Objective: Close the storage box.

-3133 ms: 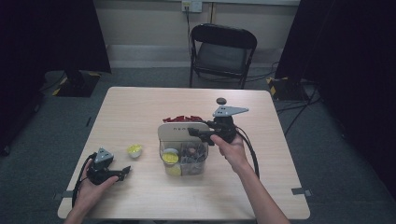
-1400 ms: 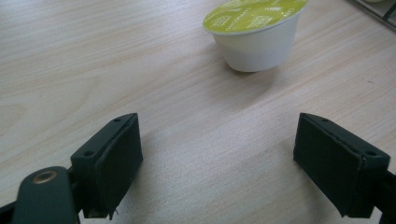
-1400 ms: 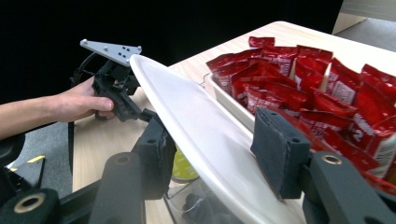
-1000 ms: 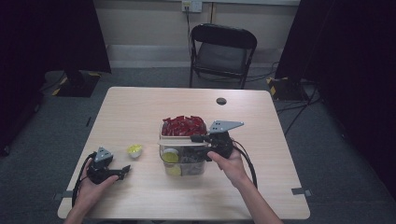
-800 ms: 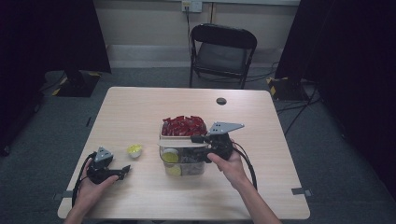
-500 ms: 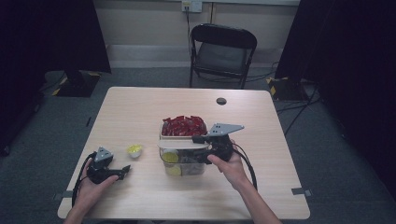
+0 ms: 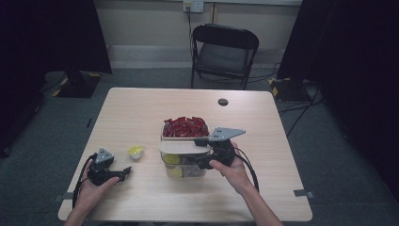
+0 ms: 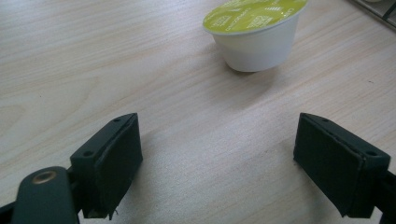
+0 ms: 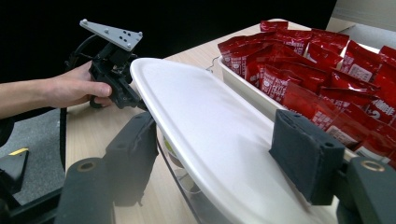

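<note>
**Lid's on the box, right gripper letting go**

While the left gripper (image 7: 123, 173) just sits released on the table (image 7: 141, 113) with nothing between its jaws, the right gripper (image 7: 201, 153) is where things happen. Its jaws have just been opening, and the lid (image 9: 205, 126) lies between them with the pads off it, so I'd call it let go. The lid rests on top of the clear box (image 7: 184, 165) mid-table, right against the tray (image 9: 243, 84) of red packets (image 9: 299, 60).

So the covering looks basically done. What's left, I reckon: back the right gripper off, maybe check the lid is seated, since it seems to overhang a bit.

The lid is white, smooth, oval-ish with a raised rim. One yellow-topped cup (image 8: 254, 32) stands loose near the left gripper.
</note>
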The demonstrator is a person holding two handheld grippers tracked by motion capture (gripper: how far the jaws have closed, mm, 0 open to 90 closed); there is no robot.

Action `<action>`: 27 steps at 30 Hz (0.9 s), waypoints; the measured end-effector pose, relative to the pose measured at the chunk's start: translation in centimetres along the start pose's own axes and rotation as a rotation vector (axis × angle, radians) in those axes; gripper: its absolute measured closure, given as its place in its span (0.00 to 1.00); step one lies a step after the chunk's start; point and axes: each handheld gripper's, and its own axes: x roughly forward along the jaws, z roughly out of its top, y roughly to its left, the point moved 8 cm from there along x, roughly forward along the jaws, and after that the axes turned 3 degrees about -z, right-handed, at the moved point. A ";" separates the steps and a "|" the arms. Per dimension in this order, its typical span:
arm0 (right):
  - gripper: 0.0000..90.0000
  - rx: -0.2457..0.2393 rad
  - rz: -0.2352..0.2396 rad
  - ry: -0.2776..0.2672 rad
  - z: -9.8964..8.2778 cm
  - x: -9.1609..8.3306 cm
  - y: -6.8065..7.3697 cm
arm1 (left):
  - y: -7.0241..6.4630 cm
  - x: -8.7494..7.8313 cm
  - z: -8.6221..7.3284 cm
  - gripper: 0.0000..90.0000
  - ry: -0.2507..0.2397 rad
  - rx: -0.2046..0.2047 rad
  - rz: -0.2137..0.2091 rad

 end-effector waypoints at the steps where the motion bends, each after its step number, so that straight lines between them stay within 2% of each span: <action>1: 0.34 -0.004 -0.005 0.001 0.0 0.0 0.0 | 0.0 0.0 0.0 0.16 0.000 0.000 0.000; 5: 0.33 -0.007 -0.007 -0.002 -0.1 -0.1 0.1 | 0.0 0.0 0.0 0.16 0.000 0.000 0.000; 8: 0.32 0.006 0.027 0.006 -0.2 -0.2 0.5 | 0.0 0.0 0.0 0.16 0.000 0.000 0.000; 17: 0.32 0.012 0.023 0.016 -0.8 -0.1 0.4 | 0.0 0.0 0.0 0.16 0.000 0.000 0.000; 23: 0.32 0.021 0.009 0.016 -1.2 -0.1 0.0 | 0.0 0.0 0.0 0.16 0.000 0.000 0.001; 25: 0.27 0.025 -0.005 -0.003 -0.9 -0.4 -0.3 | 0.0 0.0 0.0 0.16 0.000 0.000 0.000; 27: 0.25 0.035 -0.039 -0.019 -0.7 -0.9 -1.0 | 0.0 0.0 0.0 0.16 0.000 0.000 0.000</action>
